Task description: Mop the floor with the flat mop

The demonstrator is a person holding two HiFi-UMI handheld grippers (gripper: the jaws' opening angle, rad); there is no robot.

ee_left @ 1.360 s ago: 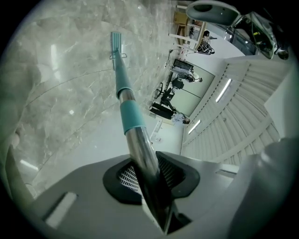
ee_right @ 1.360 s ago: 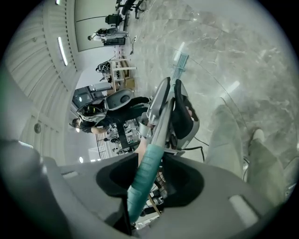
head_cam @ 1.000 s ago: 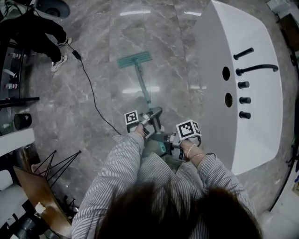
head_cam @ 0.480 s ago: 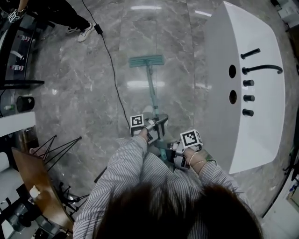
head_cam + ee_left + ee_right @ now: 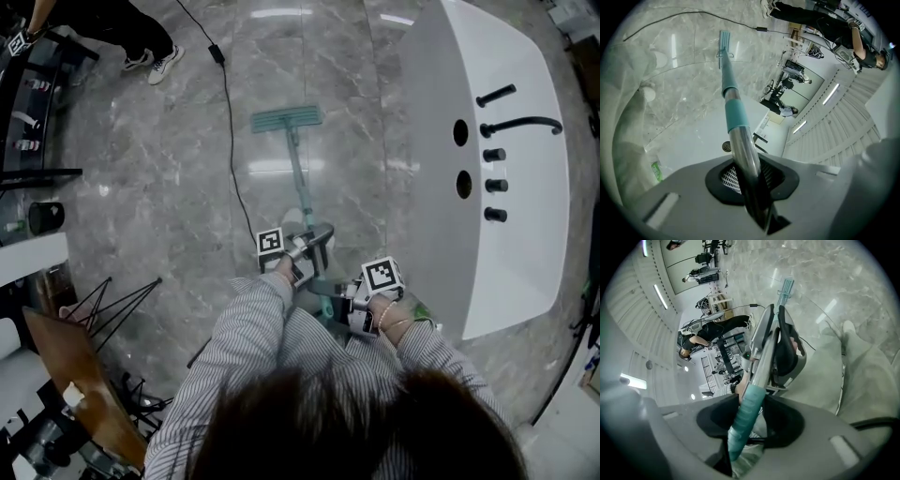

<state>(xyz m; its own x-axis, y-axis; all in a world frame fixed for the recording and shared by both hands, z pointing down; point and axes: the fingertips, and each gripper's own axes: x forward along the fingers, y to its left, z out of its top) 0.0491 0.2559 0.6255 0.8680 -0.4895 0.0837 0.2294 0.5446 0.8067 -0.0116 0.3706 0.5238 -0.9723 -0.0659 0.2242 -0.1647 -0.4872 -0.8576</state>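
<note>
The flat mop's teal head point(image 5: 286, 118) lies flat on the grey marble floor ahead of me. Its handle point(image 5: 298, 173) slants back to both grippers. My left gripper point(image 5: 305, 248) grips the silver part of the handle point(image 5: 736, 117); its jaws are opening slightly, with the pads still on the handle. Lower down, nearer my body, my right gripper point(image 5: 339, 298) is shut on the teal grip point(image 5: 745, 420) at the handle's end. In the right gripper view the left gripper point(image 5: 785, 352) shows further up the handle, with the mop head point(image 5: 785, 287) beyond.
A white bathtub point(image 5: 506, 169) with black taps stands close on the right. A black cable point(image 5: 230, 141) runs across the floor left of the mop. A person point(image 5: 122, 28) stands at the far left. A wooden chair point(image 5: 75, 375) and wire legs point(image 5: 112, 309) are at my left.
Both grippers and the mop shifted a little across the floor, with the cable now nearer the mop head. Over the last half second they have held still.
</note>
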